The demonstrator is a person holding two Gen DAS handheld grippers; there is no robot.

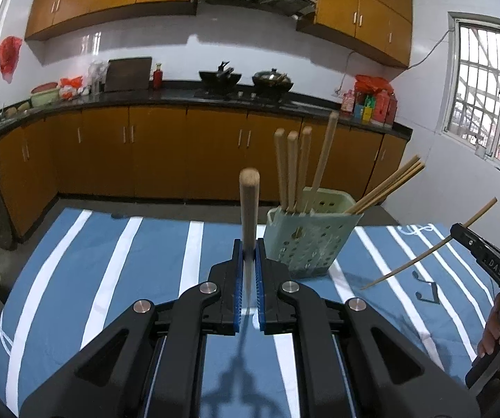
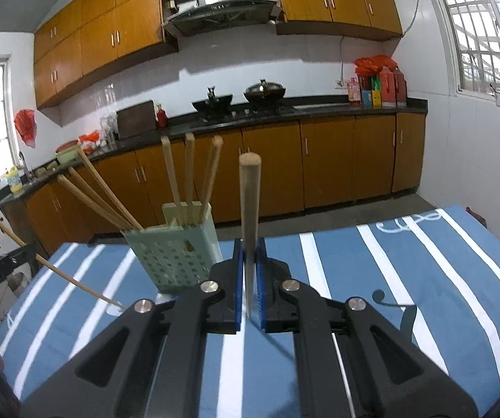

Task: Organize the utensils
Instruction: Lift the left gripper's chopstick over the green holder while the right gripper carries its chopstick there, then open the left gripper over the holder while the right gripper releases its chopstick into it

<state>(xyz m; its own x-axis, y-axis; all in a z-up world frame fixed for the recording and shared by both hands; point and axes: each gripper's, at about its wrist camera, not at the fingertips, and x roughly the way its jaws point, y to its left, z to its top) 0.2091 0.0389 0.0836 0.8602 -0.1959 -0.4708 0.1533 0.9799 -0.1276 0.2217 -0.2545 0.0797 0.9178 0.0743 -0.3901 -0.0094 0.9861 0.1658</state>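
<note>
A pale green perforated utensil holder (image 1: 302, 240) stands on the blue striped tablecloth; it also shows in the right wrist view (image 2: 177, 250). It holds several wooden-handled utensils and chopsticks (image 1: 385, 186). My left gripper (image 1: 249, 244) is shut on a chopstick (image 1: 249, 216) that points upward, left of the holder. My right gripper (image 2: 249, 244) is shut on another chopstick (image 2: 249, 209), right of the holder. In the left wrist view the right gripper (image 1: 459, 230) shows at the right edge with its chopstick (image 1: 424, 252) slanted. In the right wrist view the left gripper (image 2: 29, 254) holds its chopstick (image 2: 62, 275) at the left.
The blue and white striped tablecloth (image 1: 110, 278) covers the table. Behind it stand orange kitchen cabinets (image 1: 159, 153), a black counter with woks (image 1: 220, 78) and bottles (image 1: 372, 102). A window (image 1: 490, 104) is at the right.
</note>
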